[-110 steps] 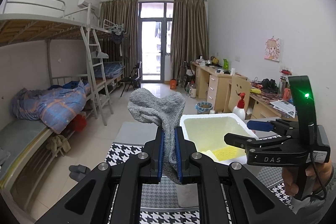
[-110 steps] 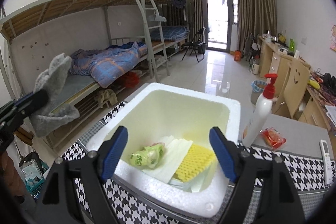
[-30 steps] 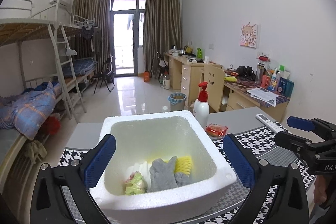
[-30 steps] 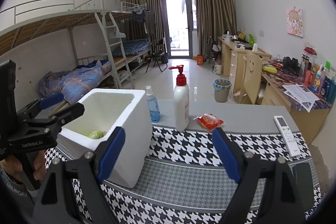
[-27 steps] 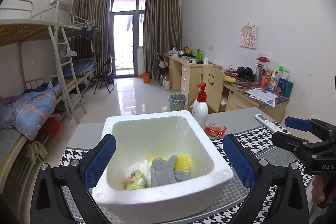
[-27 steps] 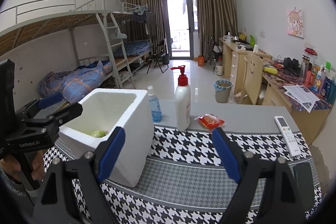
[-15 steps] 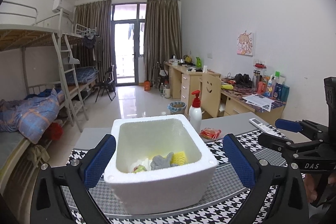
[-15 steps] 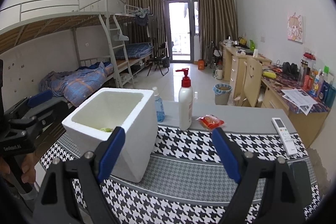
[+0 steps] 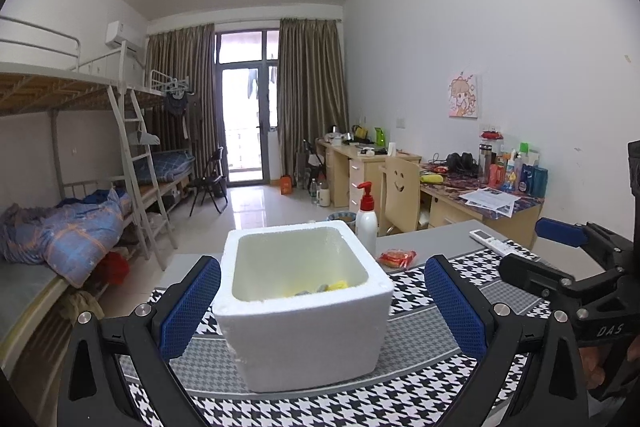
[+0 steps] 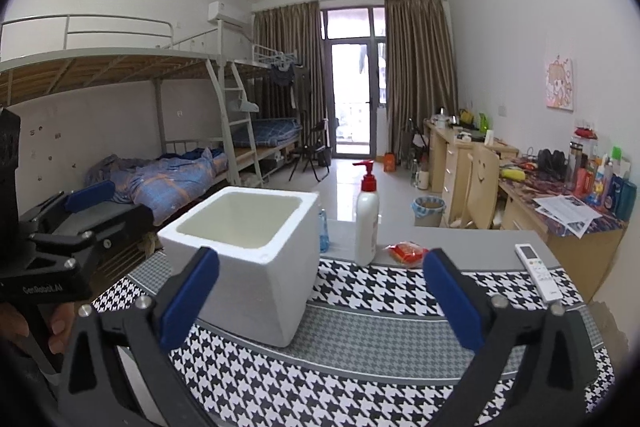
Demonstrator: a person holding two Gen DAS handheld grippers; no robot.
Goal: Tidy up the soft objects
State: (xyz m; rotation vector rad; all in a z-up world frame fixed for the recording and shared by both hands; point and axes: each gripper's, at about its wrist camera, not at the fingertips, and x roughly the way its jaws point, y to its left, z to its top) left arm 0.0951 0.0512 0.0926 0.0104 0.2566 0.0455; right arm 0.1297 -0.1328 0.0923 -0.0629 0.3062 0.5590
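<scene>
Left wrist view looks down into the white foam box on the houndstooth tabletop: a yellow sponge & a bit of grey cloth show at the bottom. Right wrist view sees the box from its side, interior hidden, but shows a small blue bottle behind it, not visible from the left. Left hand-held gripper spread wide w/ nothing between the pads, box standing in front of it. Right hand-held gripper has just been opening, now fully spread, also empty. Pump bottle, red packet & remote sit further back. Readable: "DAS" on the right gripper body in the left view; the left gripper's lettering too blurry to read.
</scene>
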